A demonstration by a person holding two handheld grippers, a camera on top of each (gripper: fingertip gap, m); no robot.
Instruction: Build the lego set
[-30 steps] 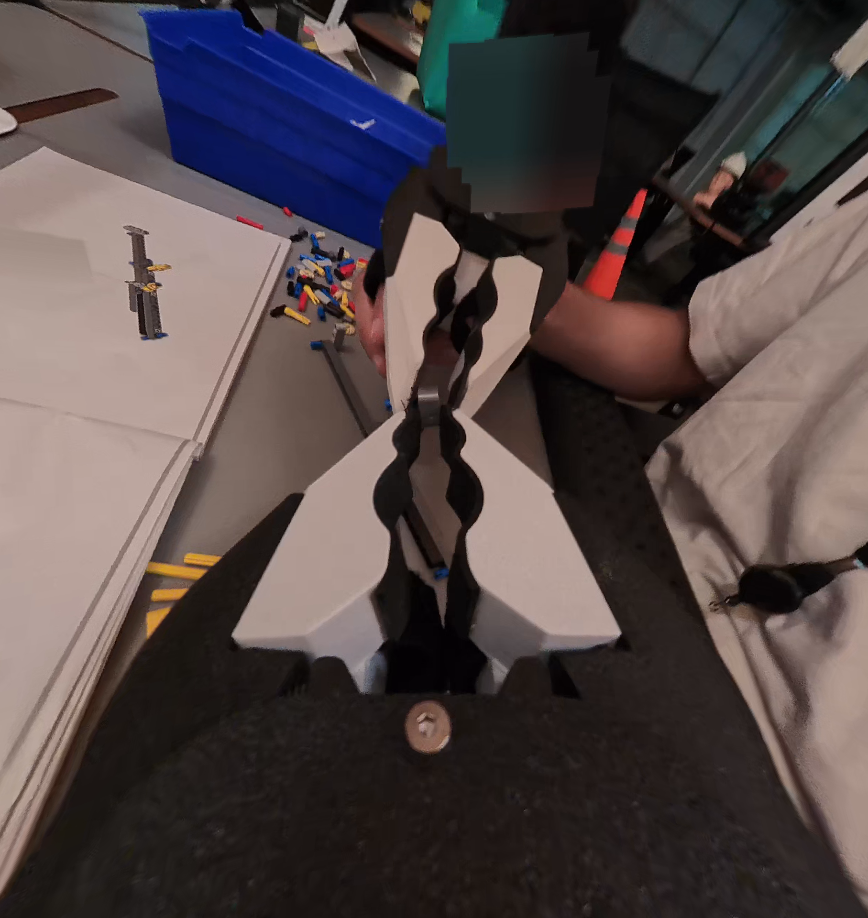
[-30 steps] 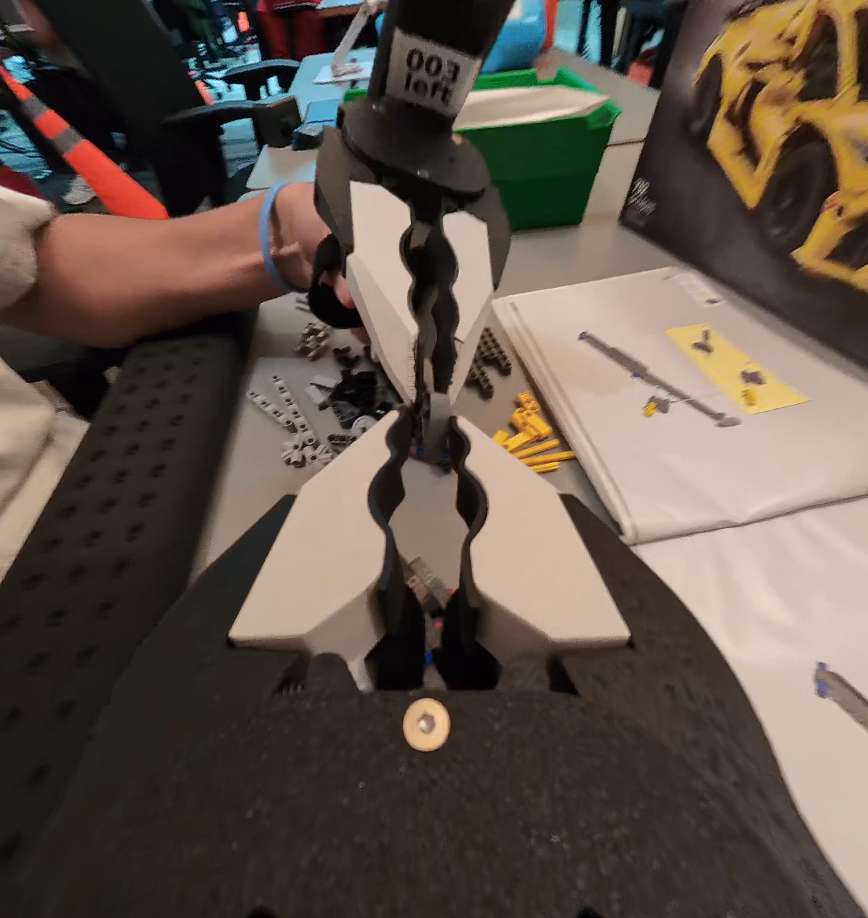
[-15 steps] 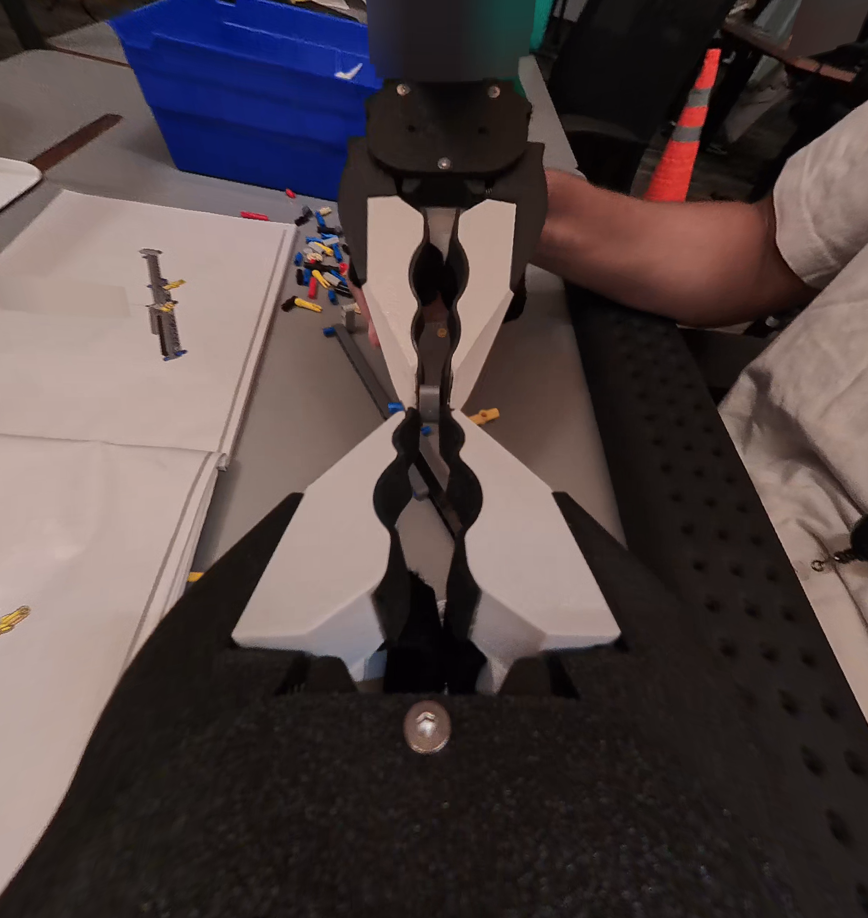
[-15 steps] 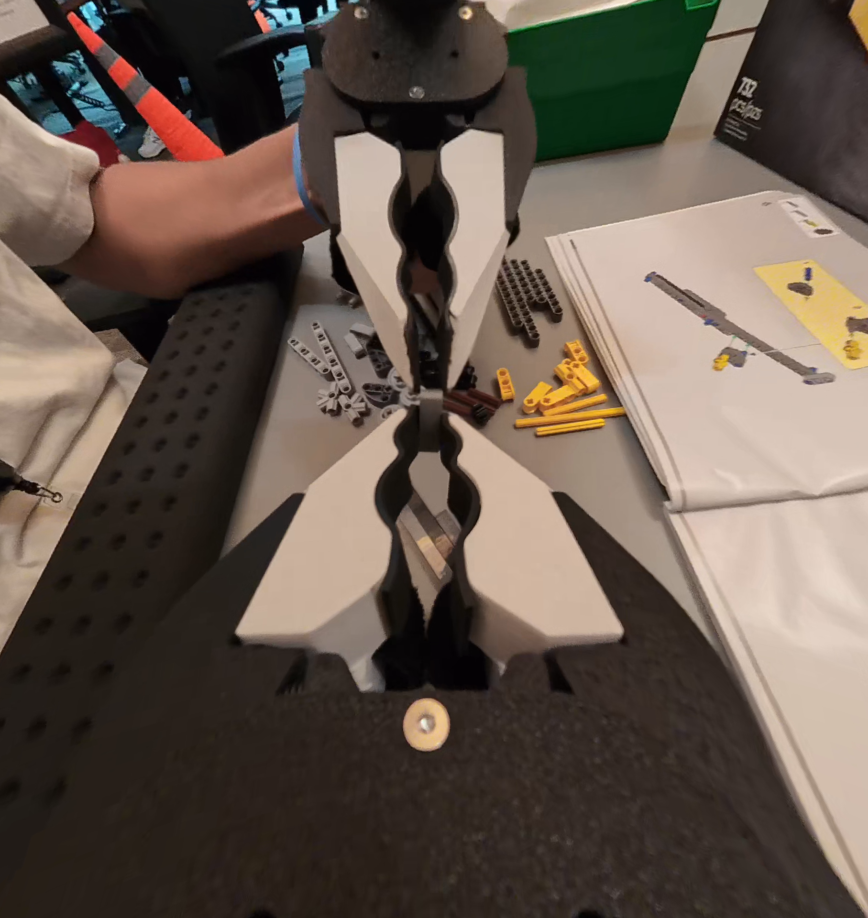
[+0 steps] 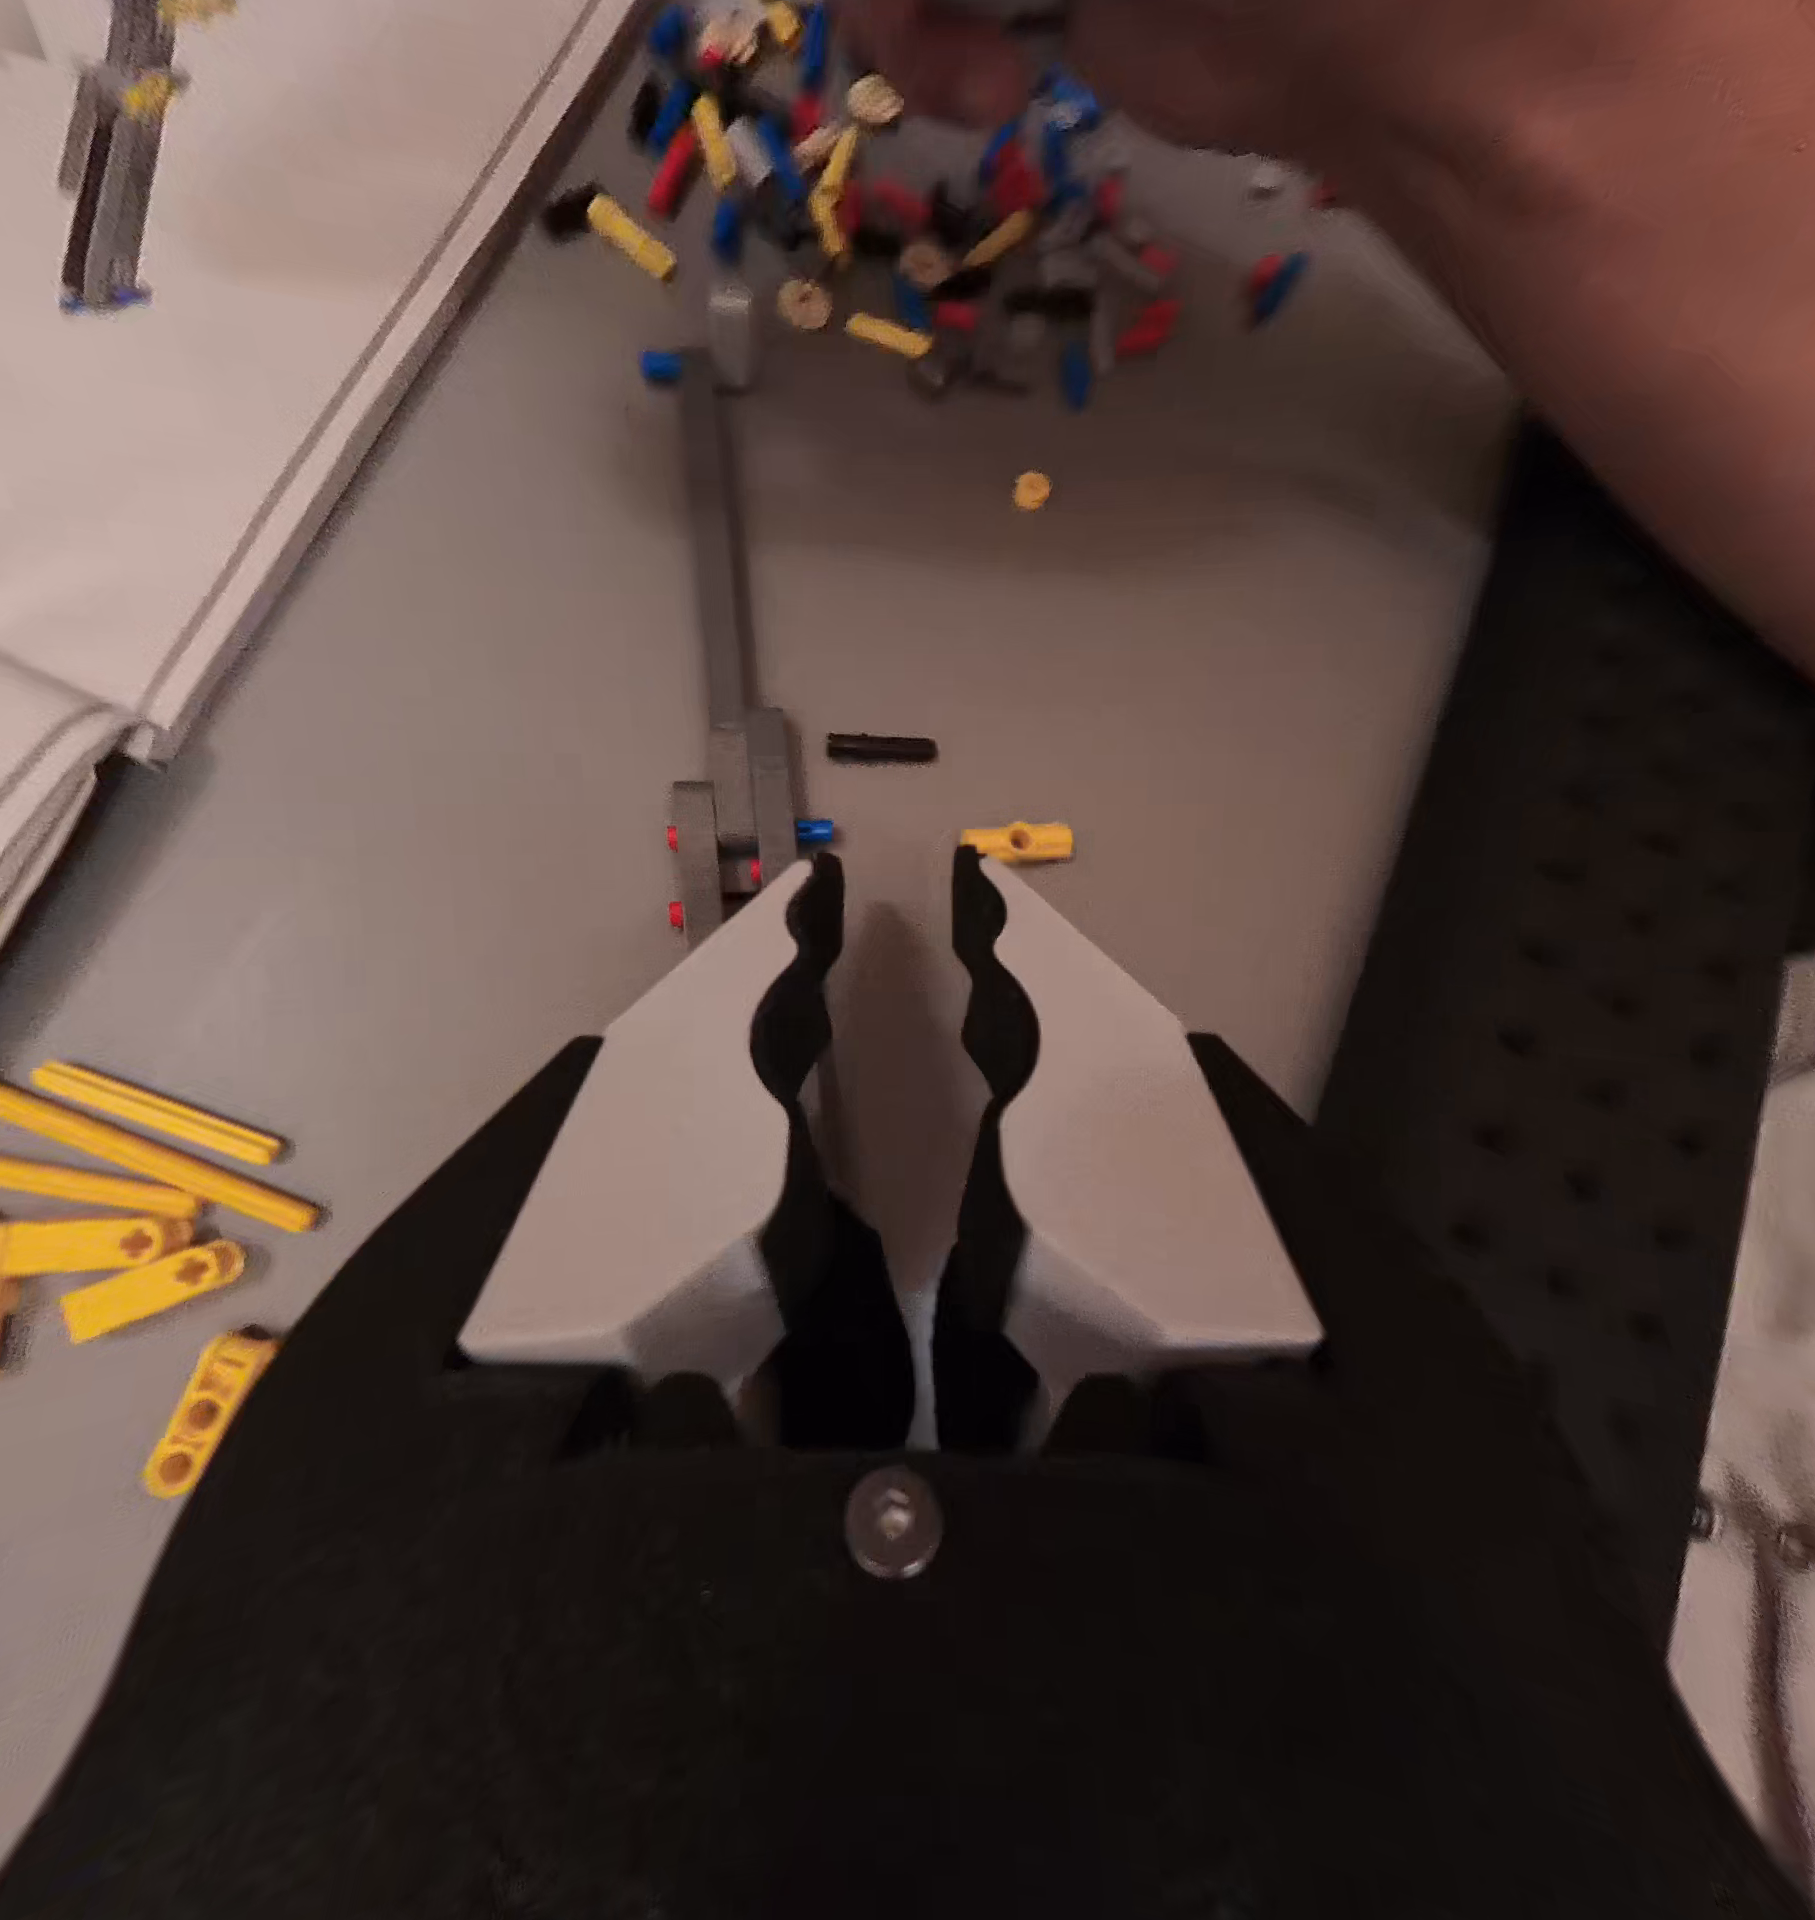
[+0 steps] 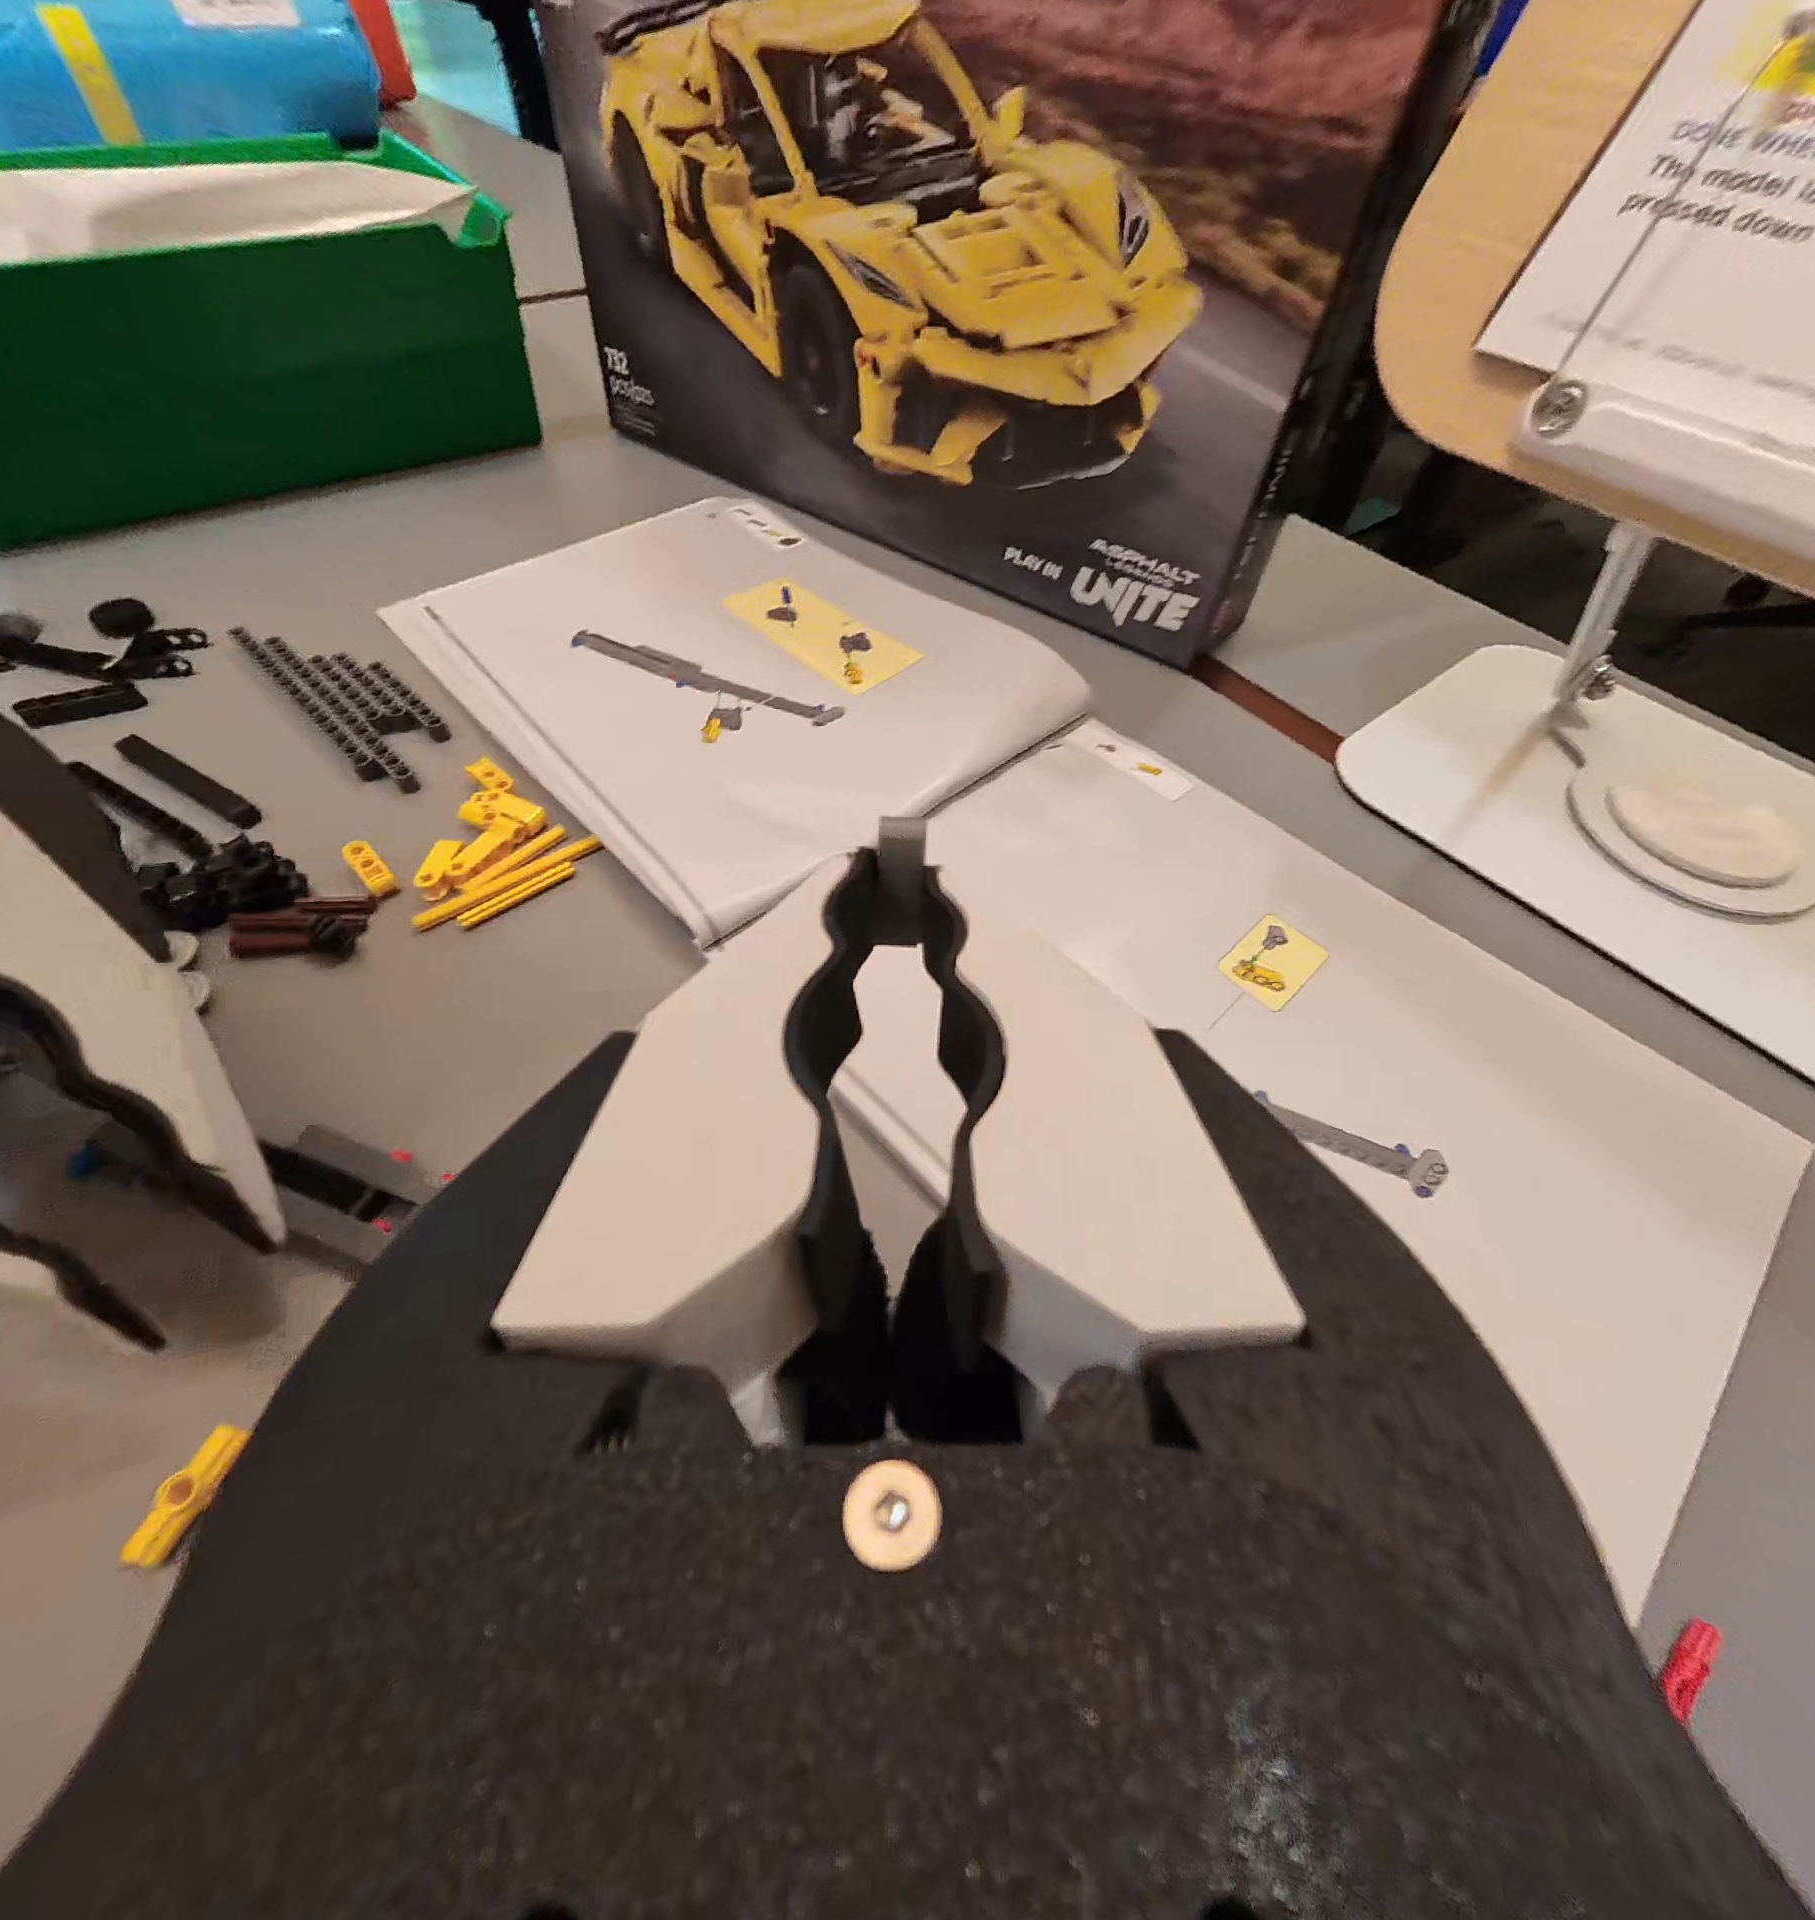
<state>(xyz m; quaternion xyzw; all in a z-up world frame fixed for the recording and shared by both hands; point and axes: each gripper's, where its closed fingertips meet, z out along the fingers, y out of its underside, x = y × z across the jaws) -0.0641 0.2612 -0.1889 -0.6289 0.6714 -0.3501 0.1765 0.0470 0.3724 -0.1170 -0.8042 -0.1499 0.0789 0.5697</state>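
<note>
The long grey beam assembly [image 5: 721, 582], with blue and red pins at its near end, lies flat on the grey table. My left gripper [image 5: 895, 862] is open and empty, its tips just right of the assembly's near end. A yellow connector [image 5: 1017, 840] lies by the right fingertip and a black pin [image 5: 880, 748] just beyond. My right gripper [image 6: 898, 888] is shut on a small grey piece [image 6: 903, 847], held above the open instruction booklet [image 6: 1350, 1091]. The left gripper's finger [image 6: 103, 1039] shows at the left edge of the right wrist view, over the assembly [image 6: 352, 1174].
A pile of small coloured pieces [image 5: 882, 208] lies beyond the assembly, under a person's arm [image 5: 1609, 312]. Yellow axles and connectors [image 5: 103, 1164] lie at left. Black beams [image 6: 342, 696], yellow parts [image 6: 487, 831], a green bin [image 6: 228, 343], the set's box [image 6: 934, 260] and a paper stand [image 6: 1609, 831] surround the booklet. About 15 cm separates my left fingertips from my right. To reach the black pin [image 5: 880, 748] in a straight line is about 4 cm for my left fingers, about 15 cm for my right.
The grippers were tip to tip with the assembly held up. Now the left gripper has opened, the assembly lies on the table, and the right gripper has swung right with the grey piece.
</note>
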